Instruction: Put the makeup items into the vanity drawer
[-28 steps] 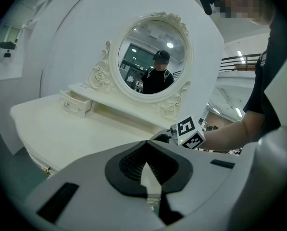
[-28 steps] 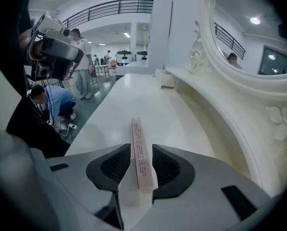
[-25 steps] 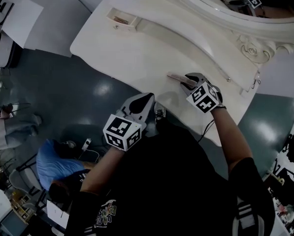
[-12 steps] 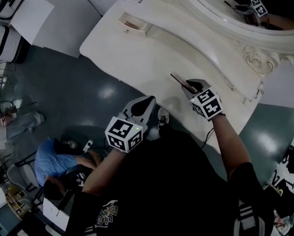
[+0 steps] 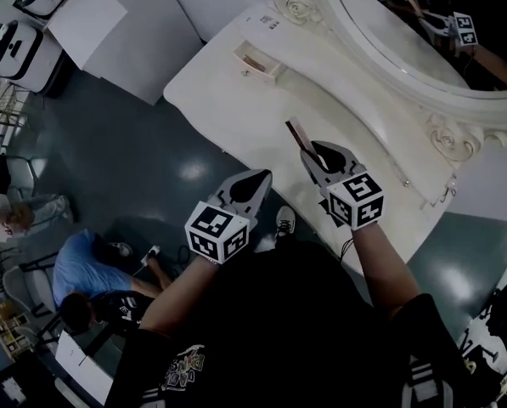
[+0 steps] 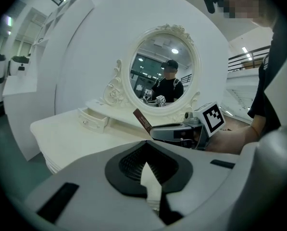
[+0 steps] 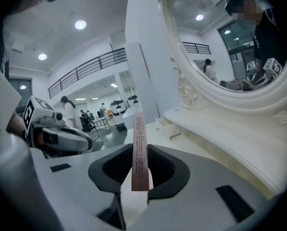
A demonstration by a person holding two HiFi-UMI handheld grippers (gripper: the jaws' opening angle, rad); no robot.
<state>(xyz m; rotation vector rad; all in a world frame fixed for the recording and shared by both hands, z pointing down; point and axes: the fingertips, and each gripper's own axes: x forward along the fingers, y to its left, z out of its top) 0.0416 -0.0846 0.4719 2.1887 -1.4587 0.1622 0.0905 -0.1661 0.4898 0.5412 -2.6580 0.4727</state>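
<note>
1. The vanity (image 5: 228, 100) has a smooth cream top with a curved edge.
2. Its small drawer (image 5: 257, 60) stands open at the far left end. I should carry across and lower in lengthwise, over its low front.
3. My right tongs (image 5: 318, 158) have just closed on a slim brown box (image 5: 299, 133), held above the top and well apart from the drawer. It looks like flat, slick card, so I should pinch firmly.
4. My left tongs (image 5: 255, 184) are closed and empty.

No wording could be read. The slim brown box (image 7: 139, 153) carried fine print down its long face, too small to make out. The cubes on the left gripper (image 5: 255, 179) and right gripper (image 5: 311, 155) bore black-and-white square patterns, not letters. A small label (image 5: 271, 22) at the far left of the vanity top (image 5: 236, 100) and the shirt print (image 5: 183, 368) were illegible.
</note>
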